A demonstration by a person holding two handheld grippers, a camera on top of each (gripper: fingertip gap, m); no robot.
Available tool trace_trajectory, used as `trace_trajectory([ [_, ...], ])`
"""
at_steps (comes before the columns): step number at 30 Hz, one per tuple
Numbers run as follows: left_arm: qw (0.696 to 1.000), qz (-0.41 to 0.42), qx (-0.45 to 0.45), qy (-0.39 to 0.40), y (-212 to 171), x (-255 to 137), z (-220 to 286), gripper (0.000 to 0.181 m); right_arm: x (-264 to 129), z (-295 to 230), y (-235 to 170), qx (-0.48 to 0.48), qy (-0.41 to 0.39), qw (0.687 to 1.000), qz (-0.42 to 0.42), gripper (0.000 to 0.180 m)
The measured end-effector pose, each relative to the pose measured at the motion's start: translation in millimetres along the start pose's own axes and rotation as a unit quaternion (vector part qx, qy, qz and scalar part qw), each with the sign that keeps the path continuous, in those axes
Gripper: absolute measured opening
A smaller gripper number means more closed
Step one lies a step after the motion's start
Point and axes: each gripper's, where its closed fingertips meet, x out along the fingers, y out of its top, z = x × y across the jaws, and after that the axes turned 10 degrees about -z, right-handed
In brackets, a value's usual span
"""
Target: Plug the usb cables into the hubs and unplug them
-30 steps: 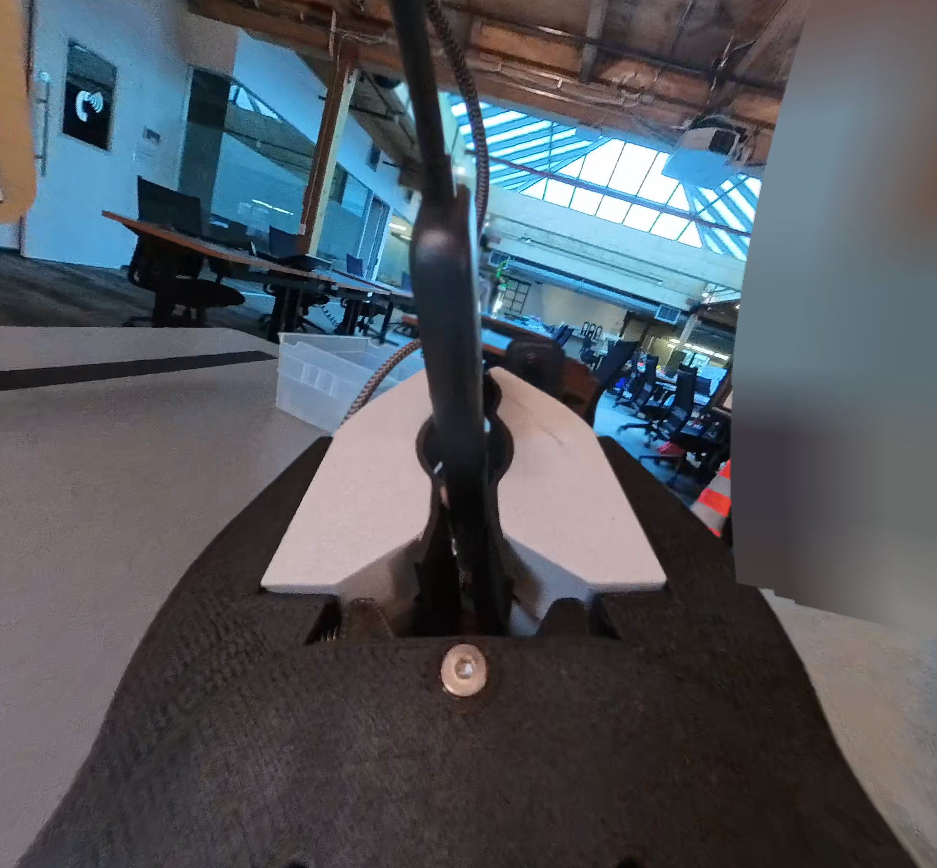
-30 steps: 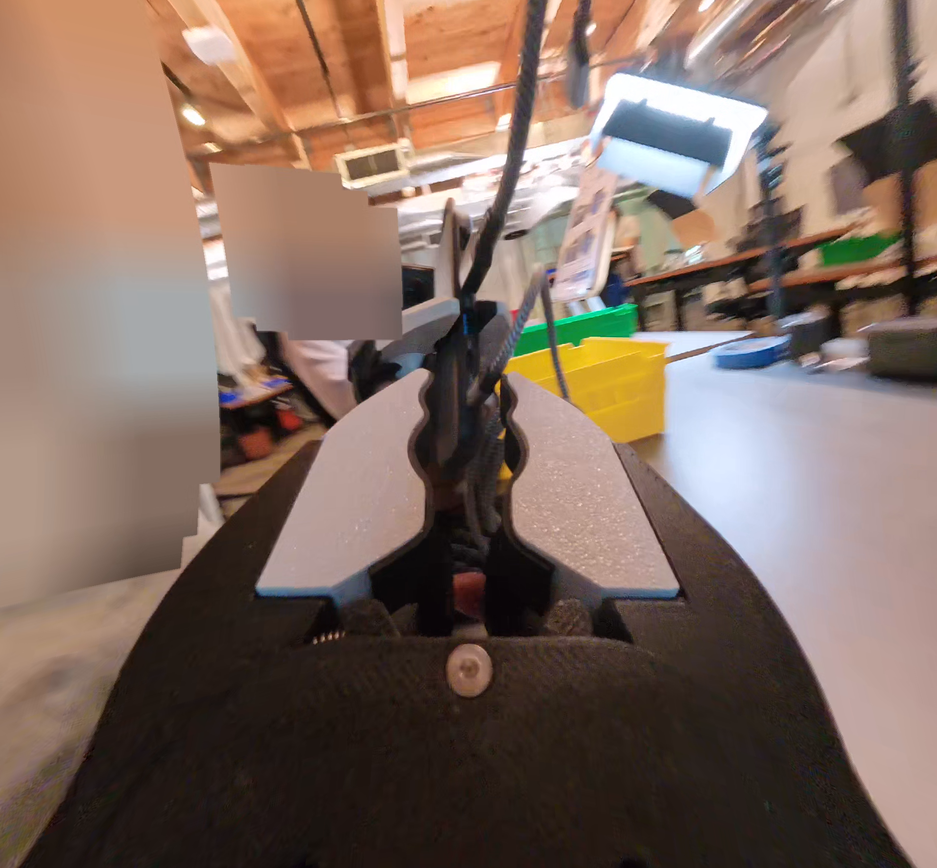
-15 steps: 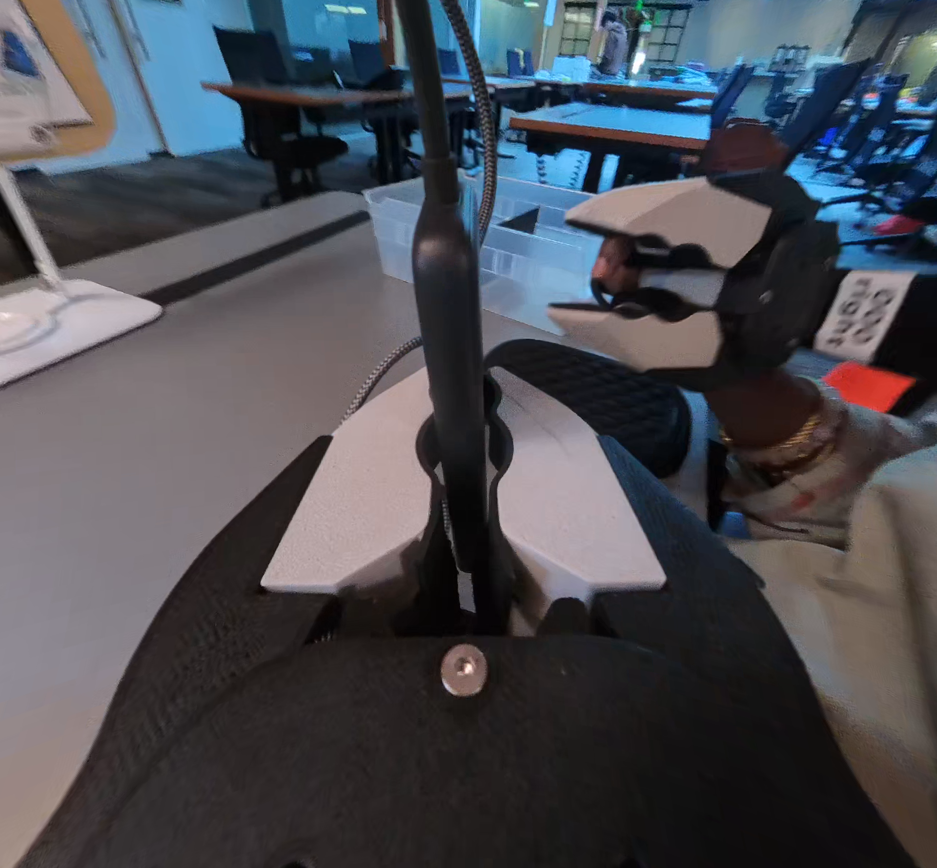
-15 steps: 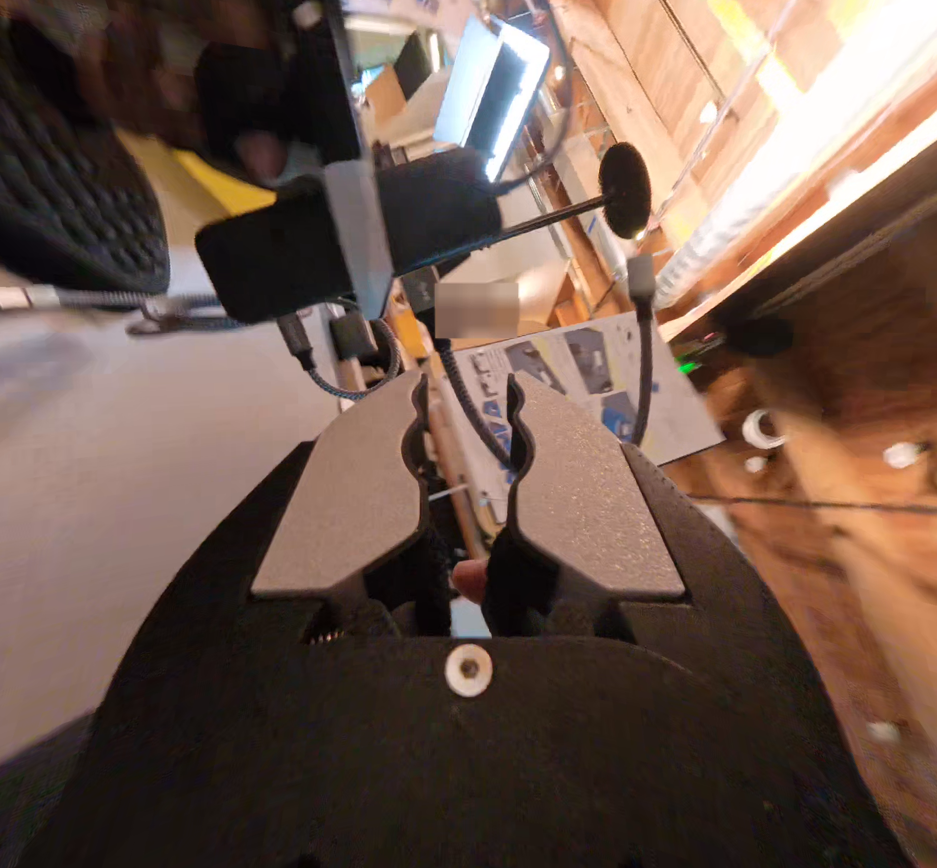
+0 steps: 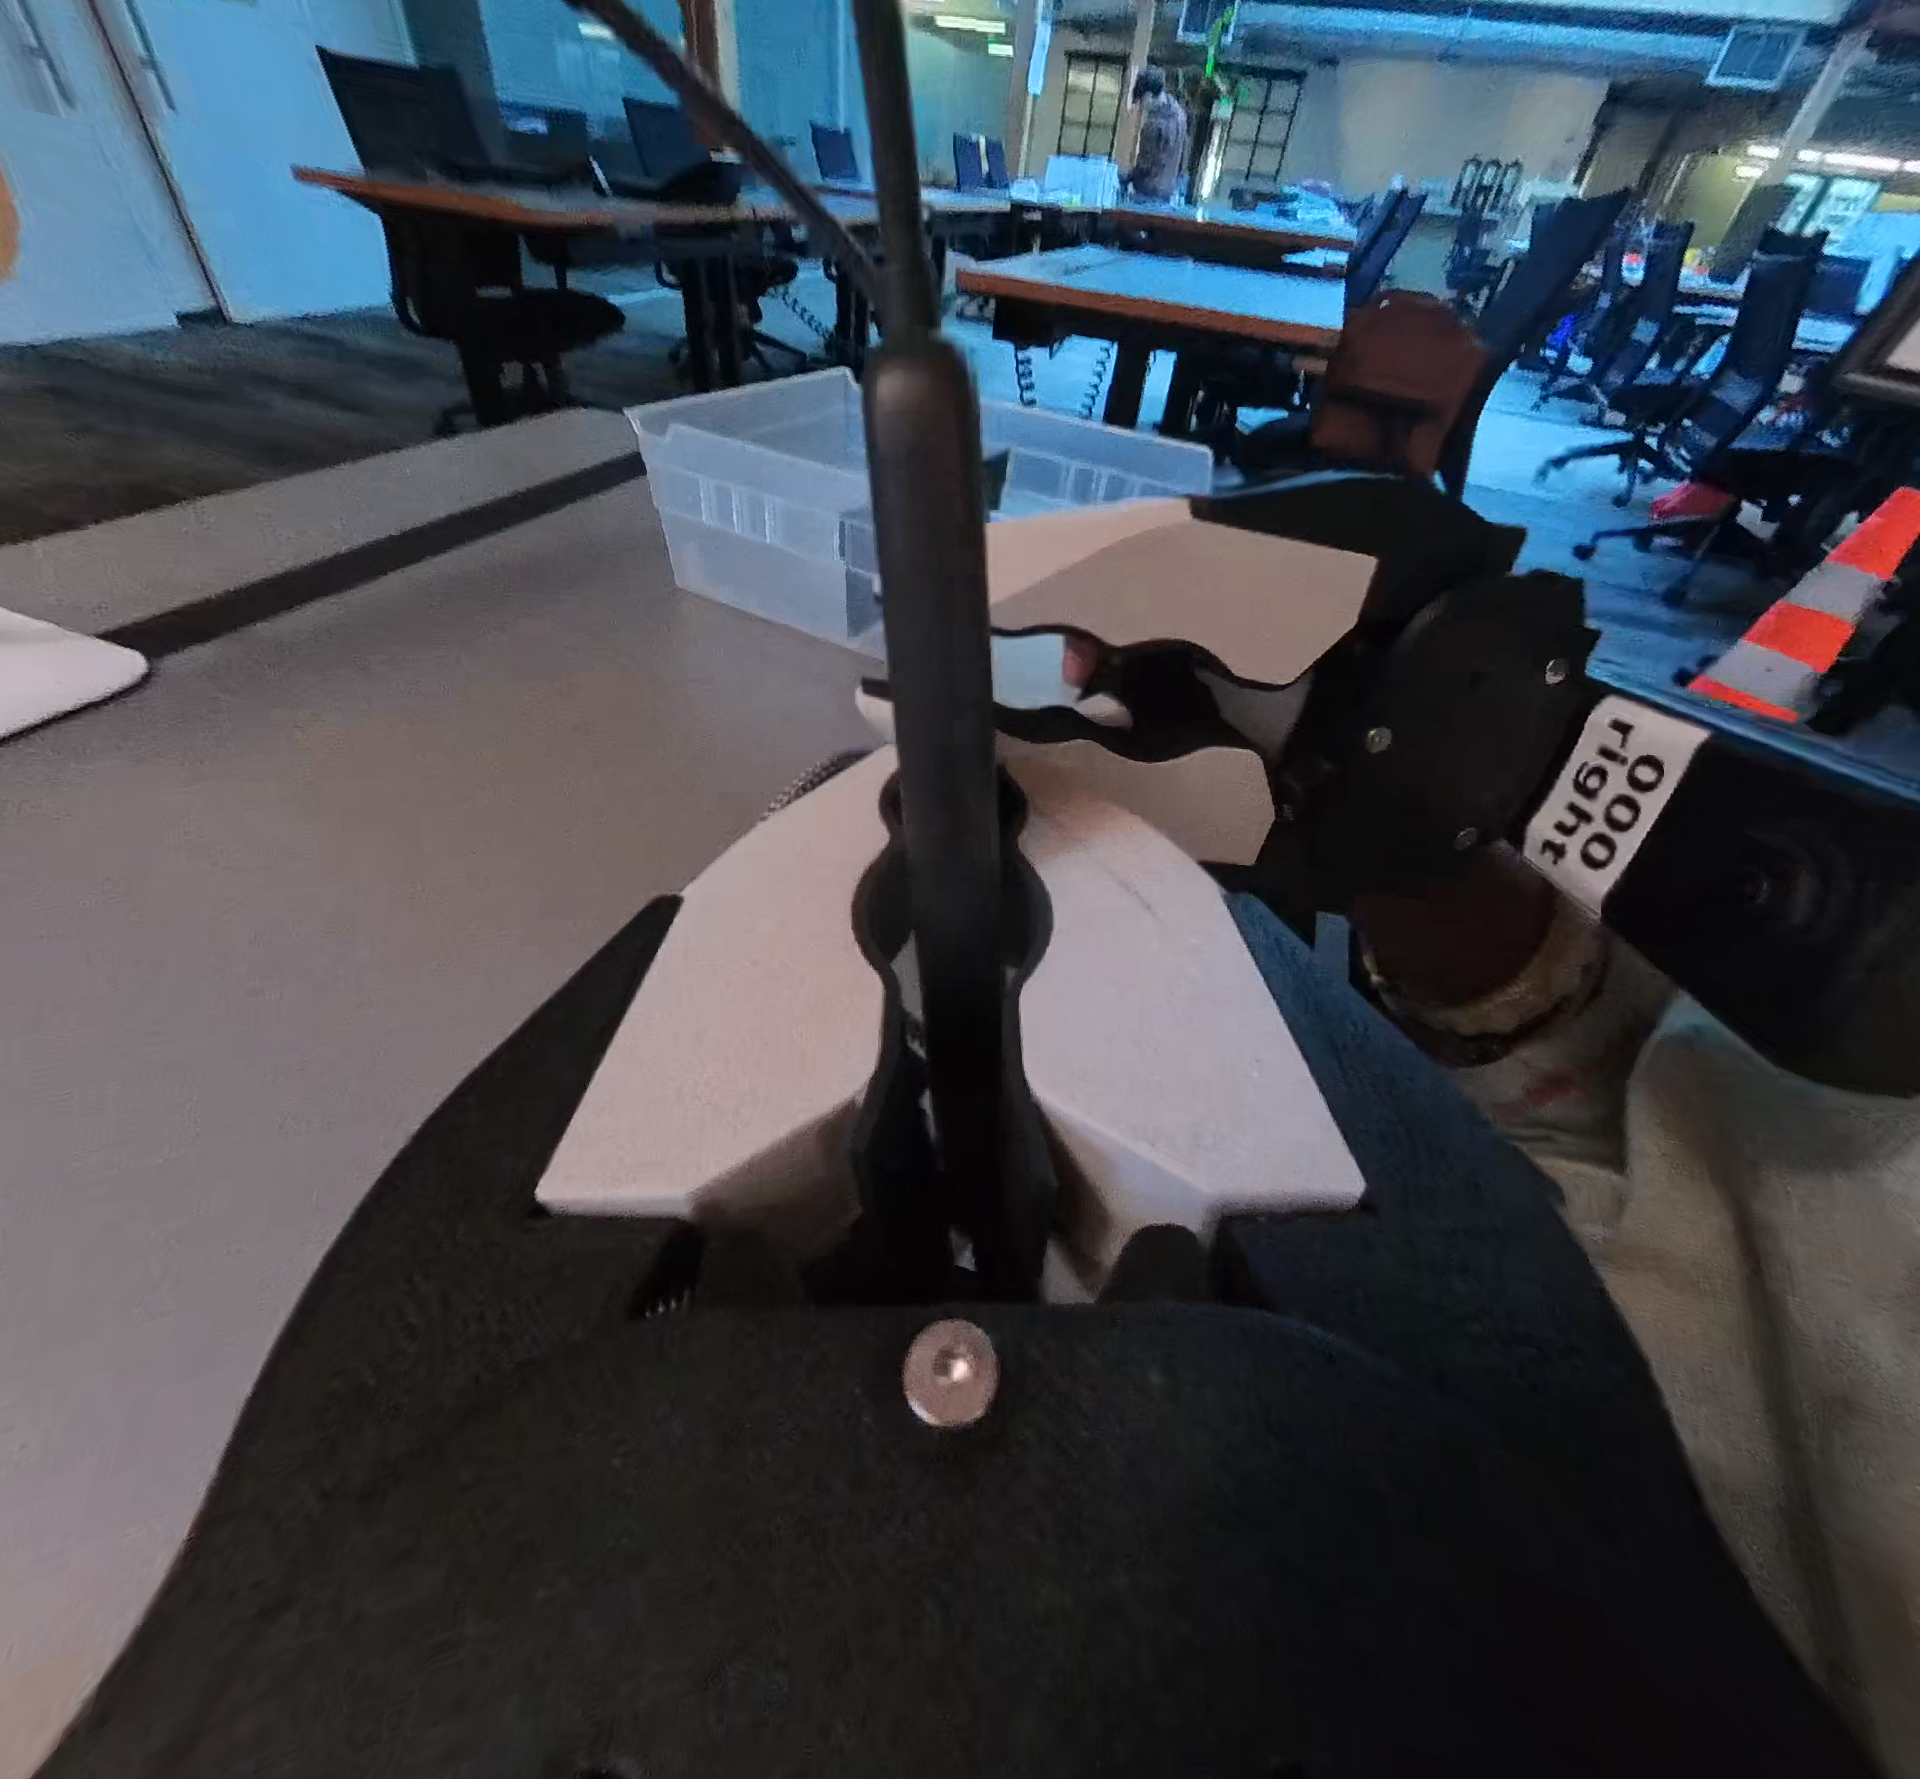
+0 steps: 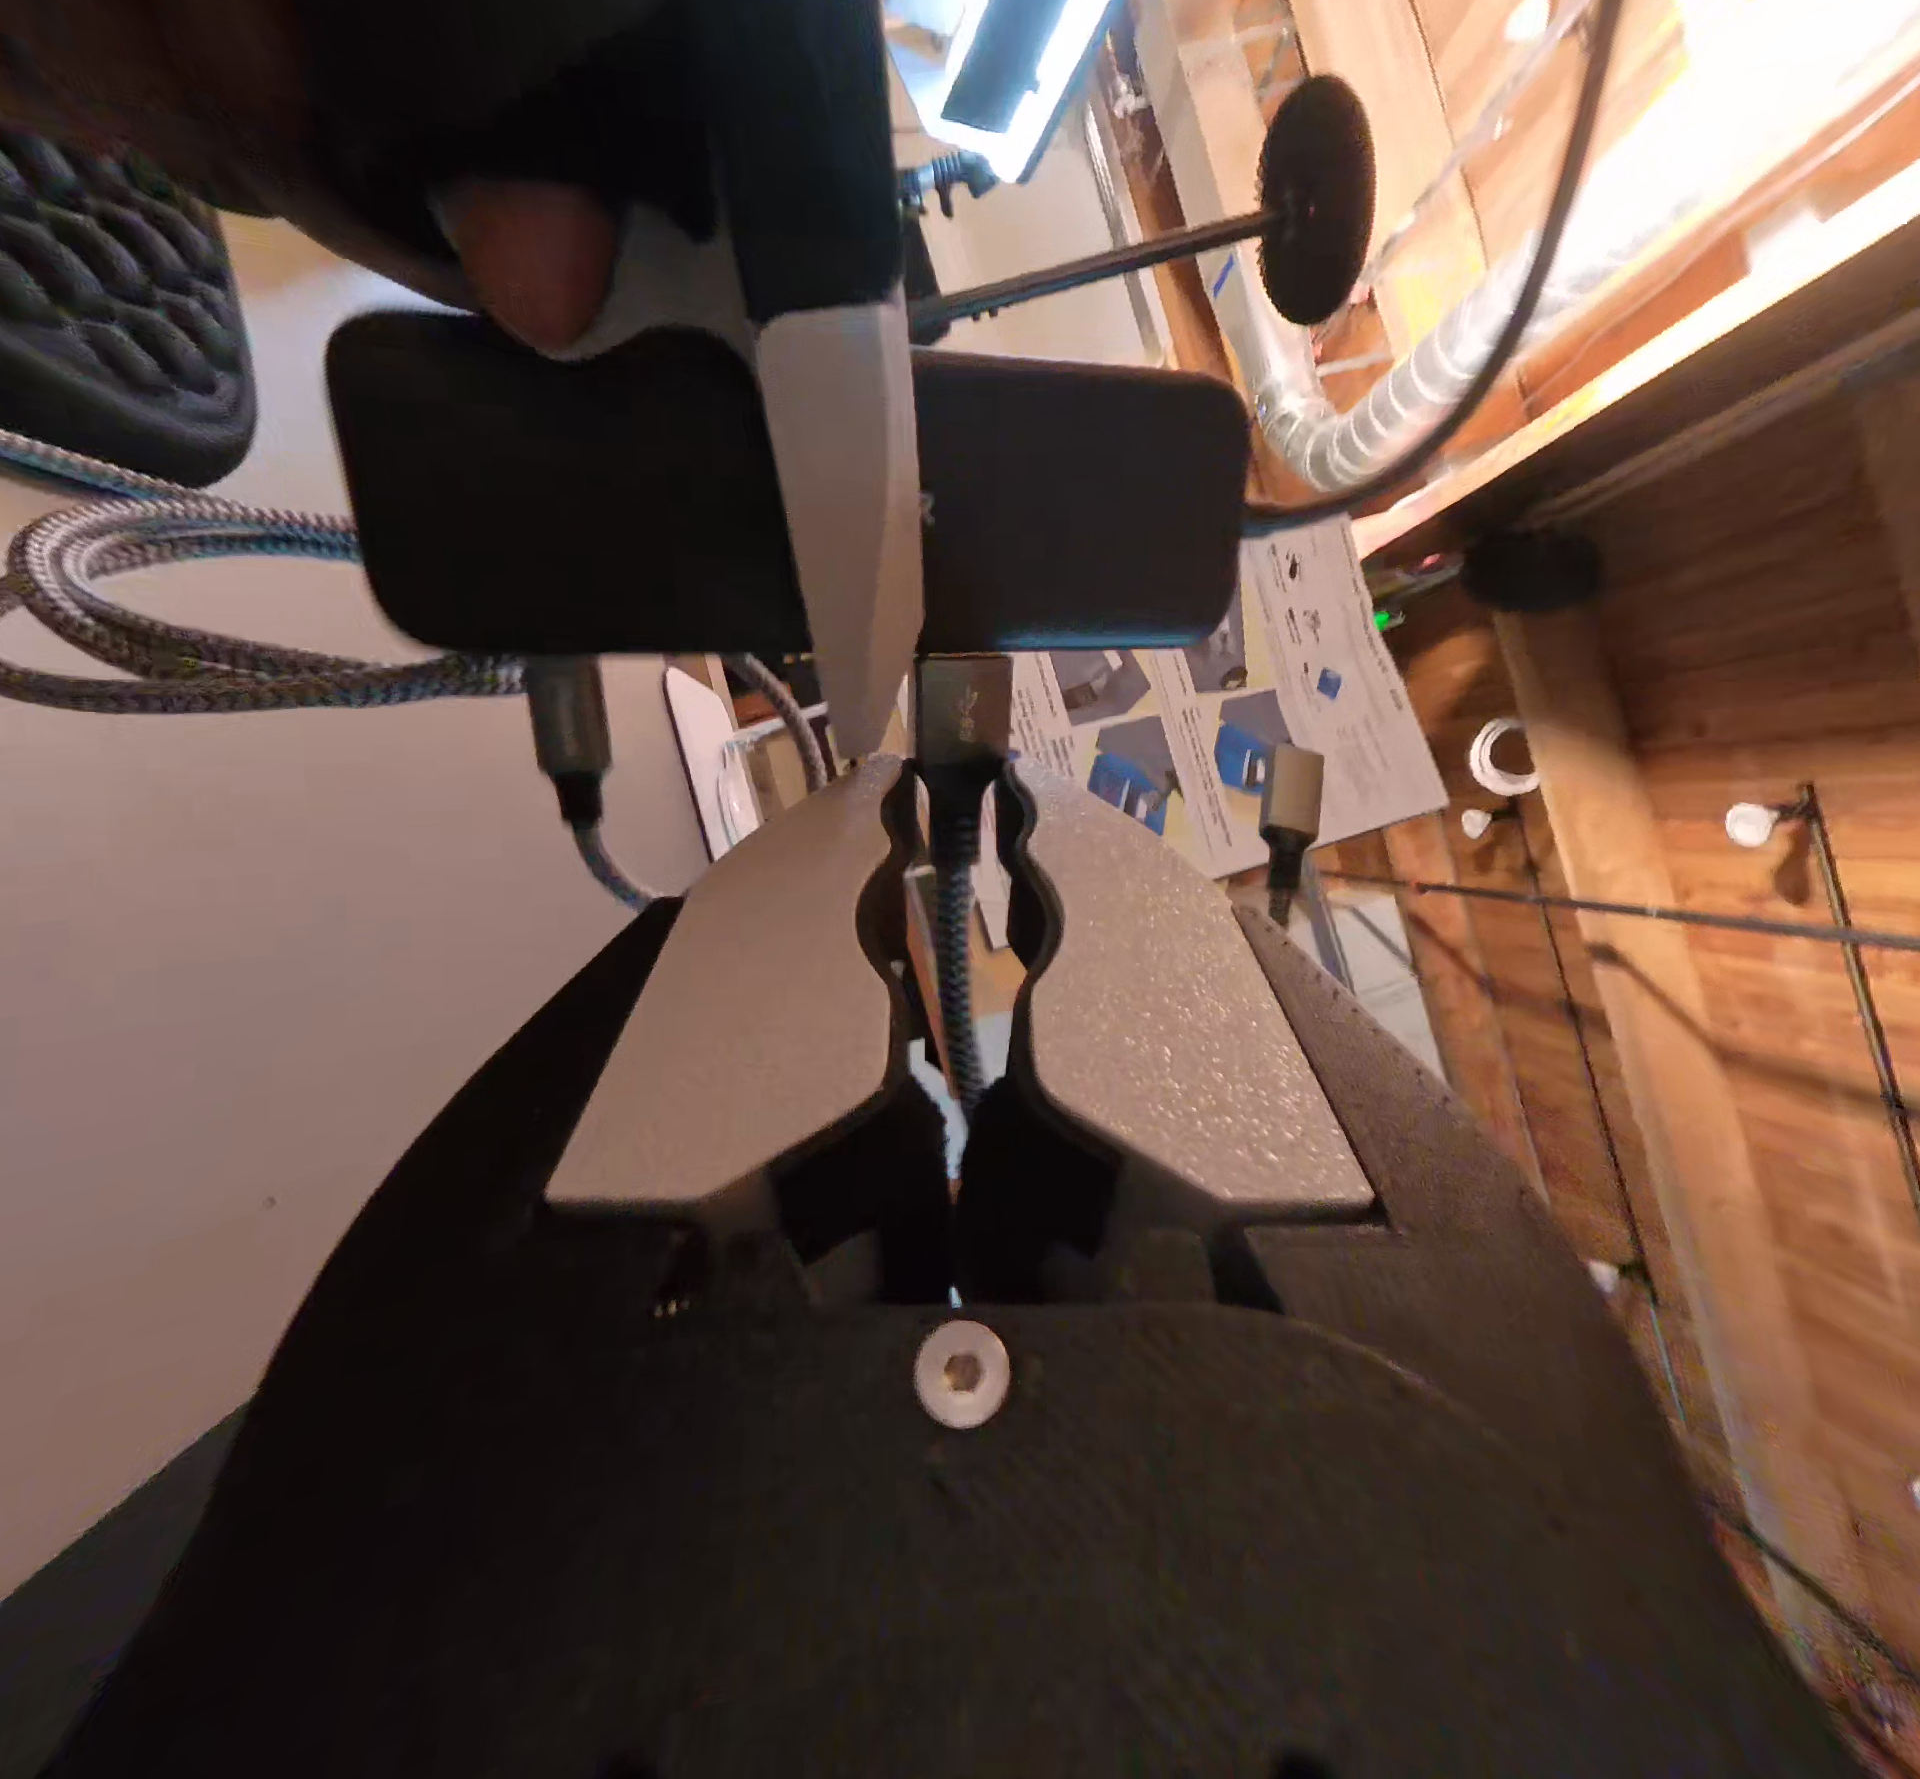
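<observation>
My left gripper (image 5: 951,794) is shut on a black USB hub (image 5: 930,586), held edge-on and upright above the grey table (image 5: 312,846). In the right wrist view the hub (image 6: 1081,503) shows broadside with a left finger (image 6: 847,534) across it. My right gripper (image 6: 958,784) is closed around a braided cable just behind its grey USB plug (image 6: 961,706), which sits at the hub's edge. It also shows in the left wrist view (image 5: 1029,680), pointing at the hub. A second plug (image 6: 566,721) is in the hub. A third plug (image 6: 1291,784) hangs loose.
A clear plastic bin (image 5: 769,493) stands on the table beyond the hub. A white stand base (image 5: 52,669) lies at the far left. Braided cable loops (image 6: 156,586) and a black mesh pad (image 6: 114,316) lie beside the hub. An illustrated sheet (image 6: 1340,690) stands behind.
The left view has tilted down from the ceiling to the table. The right gripper has swung round and moved up to the hub, its jaws narrowing around the cable behind the plug.
</observation>
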Motion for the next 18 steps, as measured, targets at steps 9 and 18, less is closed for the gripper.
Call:
trace_trajectory([
  [9, 0.997, 0.056, 0.041, 0.04, 15, -5, -3, 0.012, -1, 5, -4, 0.04, 0.016, 0.999, -0.014, 0.01],
  [18, 0.993, 0.092, 0.046, 0.062, 20, -6, -8, 0.011, 3, 1, -6, 0.1, 0.061, 0.993, -0.018, 0.01],
])
